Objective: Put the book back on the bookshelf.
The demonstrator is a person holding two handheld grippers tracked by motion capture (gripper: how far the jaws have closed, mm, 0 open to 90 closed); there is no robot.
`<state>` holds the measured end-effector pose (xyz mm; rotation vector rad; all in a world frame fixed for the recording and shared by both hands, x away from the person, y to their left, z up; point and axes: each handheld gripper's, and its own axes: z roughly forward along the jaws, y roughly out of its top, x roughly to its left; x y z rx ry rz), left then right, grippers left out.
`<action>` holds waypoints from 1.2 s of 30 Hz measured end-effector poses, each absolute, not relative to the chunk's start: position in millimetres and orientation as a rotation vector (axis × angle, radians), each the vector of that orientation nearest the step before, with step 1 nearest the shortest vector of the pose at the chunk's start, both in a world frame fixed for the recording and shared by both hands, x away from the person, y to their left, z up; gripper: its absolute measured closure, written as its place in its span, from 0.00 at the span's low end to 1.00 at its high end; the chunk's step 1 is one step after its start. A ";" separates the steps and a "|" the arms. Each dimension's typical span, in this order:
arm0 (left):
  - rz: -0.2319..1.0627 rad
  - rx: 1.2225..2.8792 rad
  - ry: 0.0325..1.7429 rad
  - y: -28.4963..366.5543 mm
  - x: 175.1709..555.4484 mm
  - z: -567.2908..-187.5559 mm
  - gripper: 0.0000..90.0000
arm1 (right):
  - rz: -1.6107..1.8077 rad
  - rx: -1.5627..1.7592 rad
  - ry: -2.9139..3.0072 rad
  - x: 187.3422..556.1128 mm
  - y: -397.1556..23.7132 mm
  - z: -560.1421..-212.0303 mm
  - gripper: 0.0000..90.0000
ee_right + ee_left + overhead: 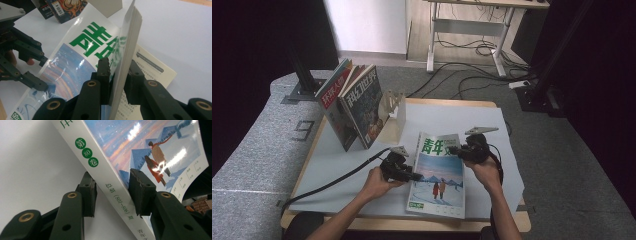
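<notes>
Magazines at the back left: two (353, 102) stand on edge against a metal bookend (393, 104), well apart from both grippers.
Table: grey sheet (332, 160) covers the top under everything.
Left gripper (412, 176): at the left edge of the flat magazine. In the left gripper view its jaws straddle the white spine; one pad (138, 190) lies on the glossy cover, the other sits below the spine with a gap showing, so the jaws are spread around the spine rather than pinching it.
Flat magazine (439, 175): lies near the front edge, between the two grippers, cover up, showing two figures in snow.
Right gripper (458, 149): at the upper right corner of the flat magazine. In the right gripper view its jaws are pressed onto a lifted sheaf of cover and pages (126, 50), with a printed page (152, 67) open beneath.
</notes>
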<state>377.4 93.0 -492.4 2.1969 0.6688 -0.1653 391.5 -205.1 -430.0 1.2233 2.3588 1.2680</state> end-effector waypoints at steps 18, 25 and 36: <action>-0.096 2.179 0.606 102.4 362.4 -488.9 0.66 | 1.244 1.272 2.350 396.3 -209.8 -438.4 0.79; -0.072 2.158 0.589 106.0 356.7 -489.3 0.67 | 1.186 1.294 2.362 399.3 -210.8 -446.8 0.71; -0.050 2.149 0.551 107.9 351.9 -488.1 0.67 | 1.130 1.335 2.374 405.9 -217.2 -462.5 0.37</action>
